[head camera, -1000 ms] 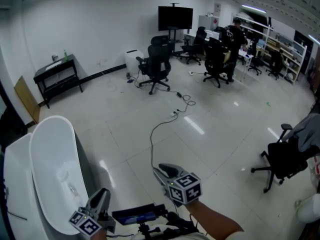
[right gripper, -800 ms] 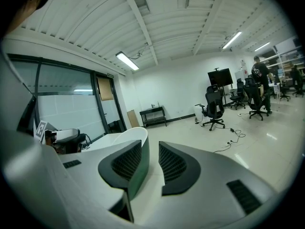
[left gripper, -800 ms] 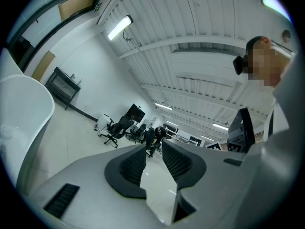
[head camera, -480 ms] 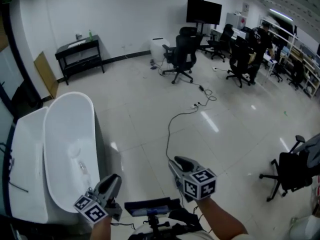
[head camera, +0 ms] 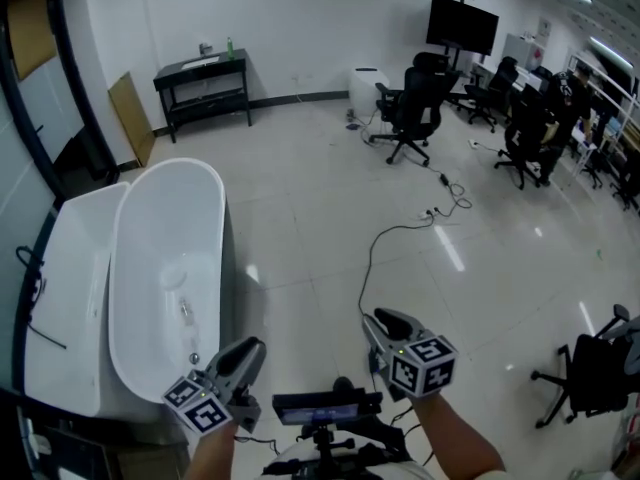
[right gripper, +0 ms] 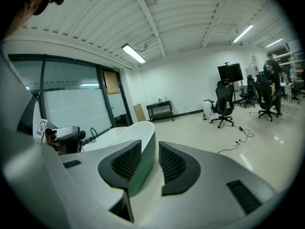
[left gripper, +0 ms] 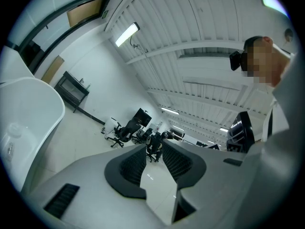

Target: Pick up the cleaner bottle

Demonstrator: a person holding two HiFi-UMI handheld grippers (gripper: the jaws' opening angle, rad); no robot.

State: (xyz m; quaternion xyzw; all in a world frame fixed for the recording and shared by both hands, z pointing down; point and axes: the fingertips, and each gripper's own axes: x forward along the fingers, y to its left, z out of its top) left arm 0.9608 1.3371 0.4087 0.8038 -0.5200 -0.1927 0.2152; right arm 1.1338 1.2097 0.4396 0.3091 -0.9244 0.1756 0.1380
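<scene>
A small green bottle [head camera: 228, 46] stands on a black side table [head camera: 205, 78] by the far wall, too small to make out further. Both grippers are held low and near me, far from it. My left gripper [head camera: 250, 350] points ahead beside the white bathtub [head camera: 215, 183]; its jaws stand a narrow gap apart with only floor showing between them [left gripper: 155, 151]. My right gripper [head camera: 385, 320] points ahead over the floor. In the right gripper view its jaws [right gripper: 150, 144] are also apart and hold nothing, and the bathtub [right gripper: 138, 128] shows beyond them.
A white counter [head camera: 70, 298] flanks the tub on the left, next to a glass wall. Black office chairs [head camera: 410, 118] and a cable [head camera: 400, 238] lie ahead on the tiled floor. Another chair [head camera: 590, 378] stands at the right. A person [right gripper: 271, 75] stands far off.
The head view has swung left: tub, side table and chairs have slid rightward and the tub looks nearer. Both grippers moved along with me, jaws unchanged.
</scene>
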